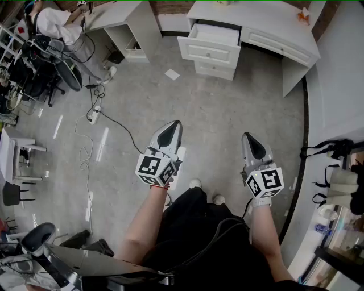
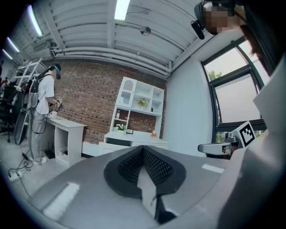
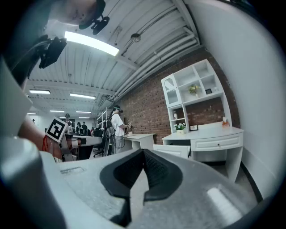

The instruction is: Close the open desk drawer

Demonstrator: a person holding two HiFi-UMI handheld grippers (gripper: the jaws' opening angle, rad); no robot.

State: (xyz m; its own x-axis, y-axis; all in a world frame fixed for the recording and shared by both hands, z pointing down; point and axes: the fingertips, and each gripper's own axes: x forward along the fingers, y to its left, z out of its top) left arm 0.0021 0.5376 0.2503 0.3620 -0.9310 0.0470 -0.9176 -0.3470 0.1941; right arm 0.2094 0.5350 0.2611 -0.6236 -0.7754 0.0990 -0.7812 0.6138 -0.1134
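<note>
Looking down from the head view, the desk (image 1: 250, 17) stands well ahead, and its top drawer (image 1: 213, 35) juts out open above the two shut ones. The left gripper (image 1: 173, 128) and right gripper (image 1: 250, 142) are both well short of the desk. The floor up to the desk is bare except for a paper scrap (image 1: 172, 74). A cable (image 1: 108, 119) trails off to the desk's left, a trip risk only if the walk drifts that way.

In the left gripper view, the jaws are pressed together on nothing, with the desk (image 2: 134, 136) far beyond them.

In the right gripper view, the jaws likewise meet empty, and the drawer (image 3: 172, 150) shows pulled out from the desk. A push landing off-centre with such narrow closed tips would likely skew the drawer or slip off its front.
</note>
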